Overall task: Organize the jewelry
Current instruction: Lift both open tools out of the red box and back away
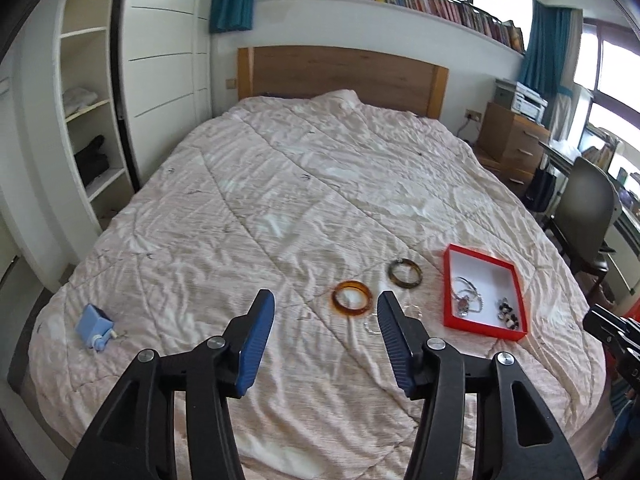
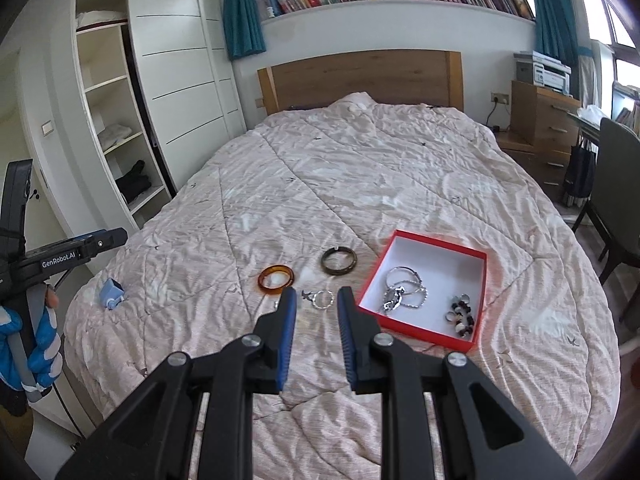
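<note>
A: Left gripper [image 1: 326, 306] is held above the pale quilted bedspread [image 1: 280, 200], blue-padded jaws spread wide, nothing between them. Right gripper [image 2: 317, 300] is set to a narrow gap, also empty.

B: Task items?

A: Red shallow cardboard box with white lining [image 2: 460, 254] is placed near the bed's foot, right side; silver chains [image 2: 402, 290] and dark beaded pieces [image 2: 462, 316] are laid inside, presumably already sorted. Amber translucent bangle [image 2: 276, 278], dark olive bangle [image 2: 339, 261] and small silver rings [image 2: 322, 300] are left loose on the quilt just beside the box.

B: Obstructions?

A: None seen. Small blue box [image 2: 112, 294] is set well apart, left.
</note>
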Demonstrator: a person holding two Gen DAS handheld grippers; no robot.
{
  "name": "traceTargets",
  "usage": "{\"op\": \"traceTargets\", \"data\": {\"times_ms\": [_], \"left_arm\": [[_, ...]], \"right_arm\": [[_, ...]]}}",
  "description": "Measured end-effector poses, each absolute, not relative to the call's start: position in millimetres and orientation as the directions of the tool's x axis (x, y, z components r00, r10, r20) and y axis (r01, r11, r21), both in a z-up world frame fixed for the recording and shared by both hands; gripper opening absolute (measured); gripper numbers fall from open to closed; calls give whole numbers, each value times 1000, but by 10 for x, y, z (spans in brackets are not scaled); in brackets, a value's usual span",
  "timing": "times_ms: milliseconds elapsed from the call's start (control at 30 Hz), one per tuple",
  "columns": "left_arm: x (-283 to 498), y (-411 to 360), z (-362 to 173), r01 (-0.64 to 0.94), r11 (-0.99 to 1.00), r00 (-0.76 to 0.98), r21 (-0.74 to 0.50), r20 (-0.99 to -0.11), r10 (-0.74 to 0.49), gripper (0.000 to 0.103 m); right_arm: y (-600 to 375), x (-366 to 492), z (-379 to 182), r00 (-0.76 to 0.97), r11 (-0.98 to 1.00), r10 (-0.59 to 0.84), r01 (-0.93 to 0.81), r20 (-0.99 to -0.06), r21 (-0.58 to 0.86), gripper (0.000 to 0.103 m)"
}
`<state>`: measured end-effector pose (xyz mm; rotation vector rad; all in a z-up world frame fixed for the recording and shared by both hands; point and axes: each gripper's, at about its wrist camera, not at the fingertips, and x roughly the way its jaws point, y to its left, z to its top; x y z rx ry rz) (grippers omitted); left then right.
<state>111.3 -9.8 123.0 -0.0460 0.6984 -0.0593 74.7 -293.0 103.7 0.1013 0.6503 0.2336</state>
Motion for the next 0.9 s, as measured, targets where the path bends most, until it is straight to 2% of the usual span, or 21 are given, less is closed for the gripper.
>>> {"op": "traceTargets", "data": {"times_ms": [500,900], "left_arm": [[1182,93,889,-12,997,730,-82,-682,-47,53],[1353,141,621,-34,998,687,-43,-727,-8,52]], "right_arm": [[-2778,791,746,734,966,257,-198,-628,165,20],[-2822,1011,435,702,958,286,-196,-652,210,20]]}}
